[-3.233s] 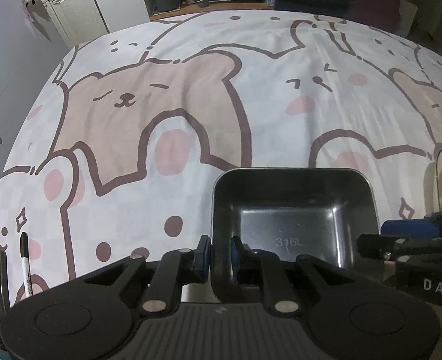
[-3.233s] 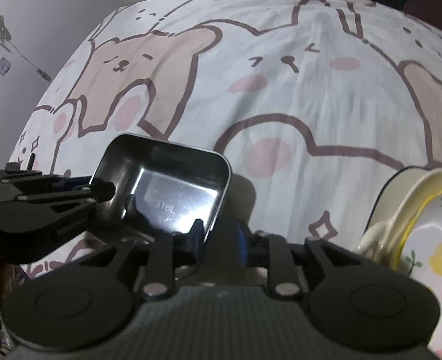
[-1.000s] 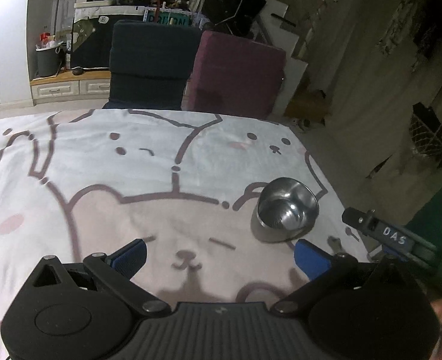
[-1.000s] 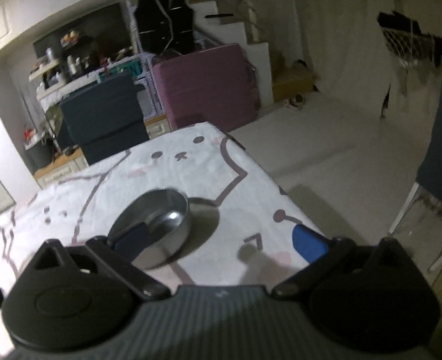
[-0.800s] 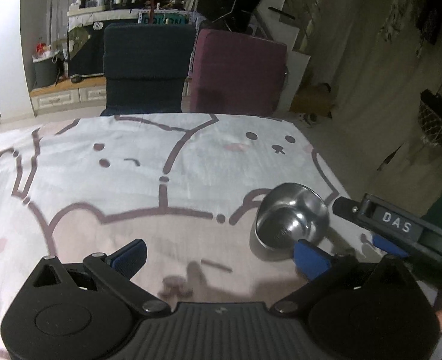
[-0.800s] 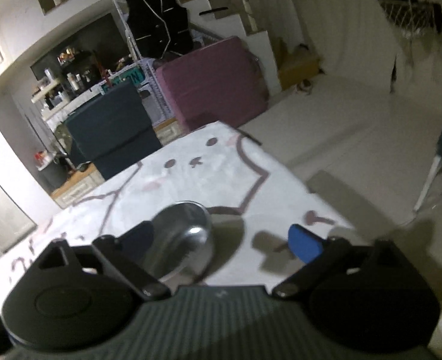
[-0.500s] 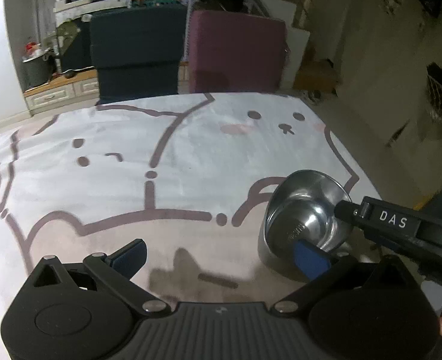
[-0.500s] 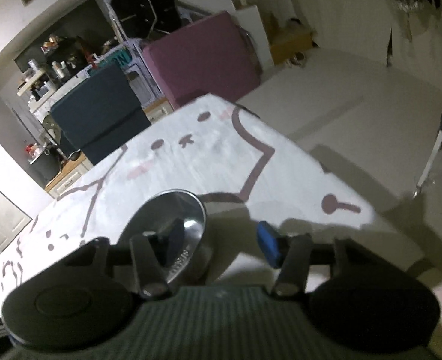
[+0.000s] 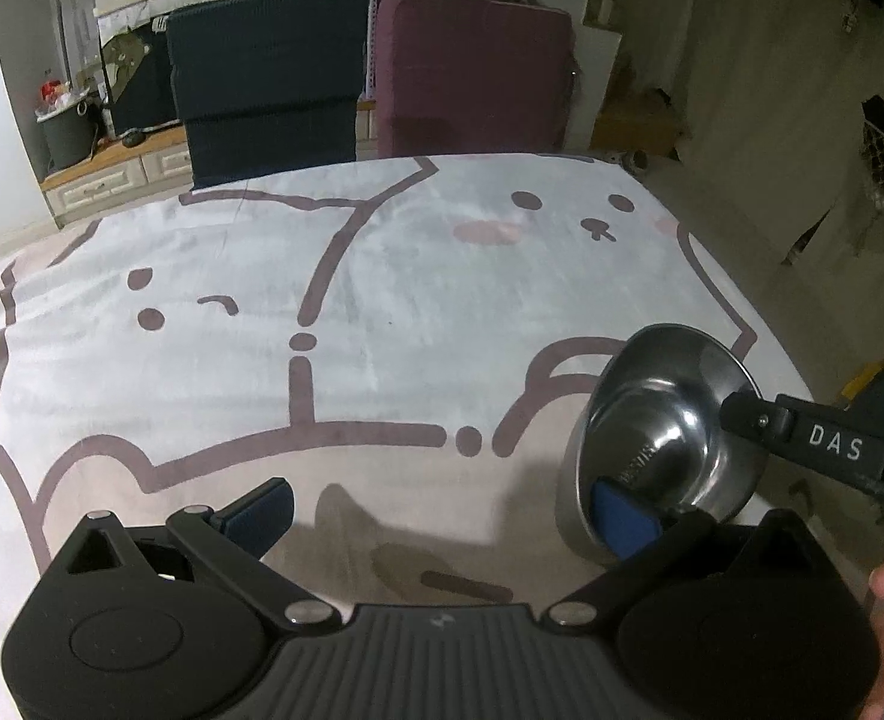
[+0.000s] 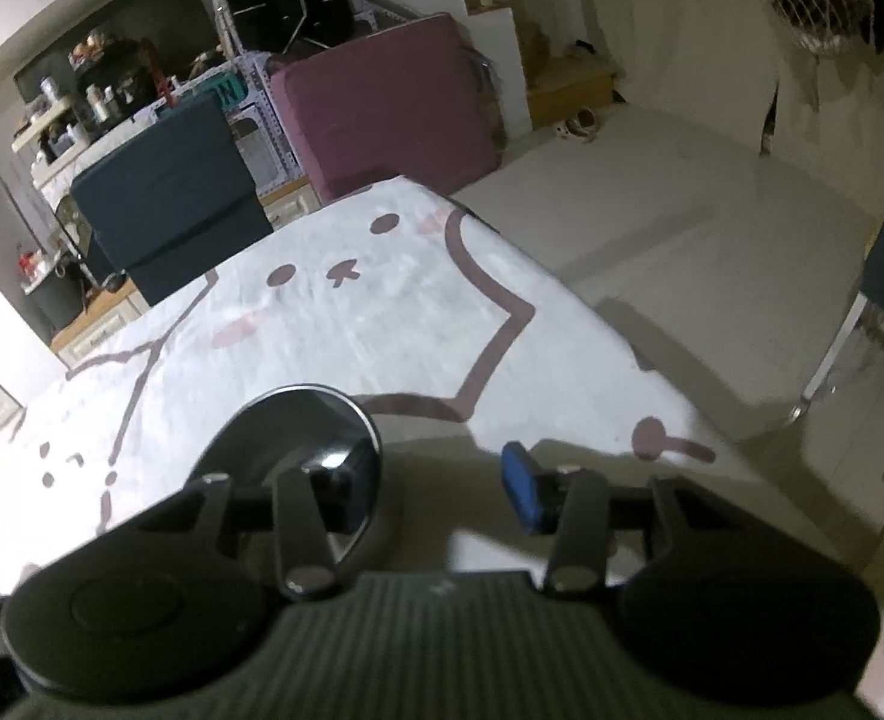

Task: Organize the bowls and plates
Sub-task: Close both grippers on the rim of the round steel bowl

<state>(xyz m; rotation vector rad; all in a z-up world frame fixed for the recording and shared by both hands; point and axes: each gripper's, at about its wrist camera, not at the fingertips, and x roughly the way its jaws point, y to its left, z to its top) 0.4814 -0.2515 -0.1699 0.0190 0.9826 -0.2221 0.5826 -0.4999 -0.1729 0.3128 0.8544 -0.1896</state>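
A round steel bowl (image 9: 664, 438) sits near the right edge of the table, on the cartoon-print cloth (image 9: 322, 312). It also shows in the right wrist view (image 10: 298, 450). My left gripper (image 9: 442, 507) is open, with its right finger pad (image 9: 622, 516) at the bowl's near rim. My right gripper (image 10: 436, 486) is partly closed around the bowl's right wall: its left finger (image 10: 334, 480) is inside the bowl and its blue right pad (image 10: 520, 495) is outside, with a gap still showing. The right gripper's finger also shows in the left wrist view (image 9: 814, 444).
The table's right edge (image 10: 622, 348) drops to the floor just beyond the bowl. A dark blue chair (image 9: 268, 78) and a maroon chair (image 9: 478, 72) stand at the far edge. Another chair's leg (image 10: 832, 360) shows at far right.
Both grippers left the square steel tray and swung to the round bowl at the table's right edge. Over the last second the right gripper's jaws narrowed around the bowl's wall; the left moved closer.
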